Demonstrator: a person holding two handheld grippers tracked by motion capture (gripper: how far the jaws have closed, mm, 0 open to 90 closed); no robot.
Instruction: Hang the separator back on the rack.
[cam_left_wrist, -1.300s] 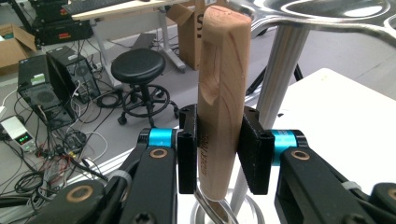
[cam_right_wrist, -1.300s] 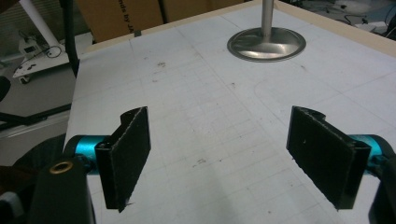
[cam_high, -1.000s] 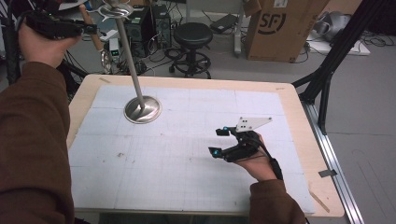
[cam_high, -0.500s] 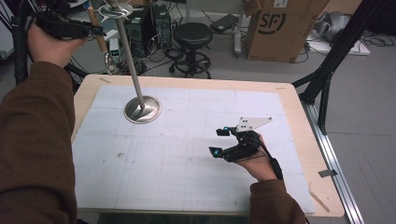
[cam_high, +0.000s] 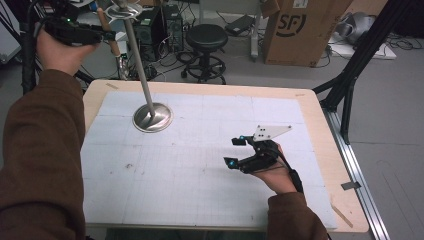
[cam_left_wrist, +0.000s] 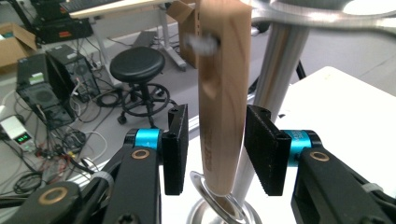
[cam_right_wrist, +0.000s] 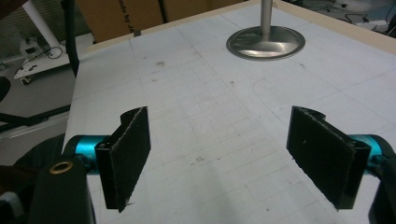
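Now your left gripper (cam_left_wrist: 215, 148) has just been opening around the wooden handle (cam_left_wrist: 223, 100) hanging from the steel stand (cam_high: 145, 80), pads clear. Next, draw back gently; your right gripper (cam_high: 236, 151) rests open on the table (cam_high: 200, 170).

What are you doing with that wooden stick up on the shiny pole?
A person works at the table with a gripper in each hand. The left gripper is raised by the top of the metal stand, where a wooden handle hangs. Its jaws have just been opening: the handle sits between the pads with gaps on both sides, so it looks let go. The right gripper rests open, low over the table.
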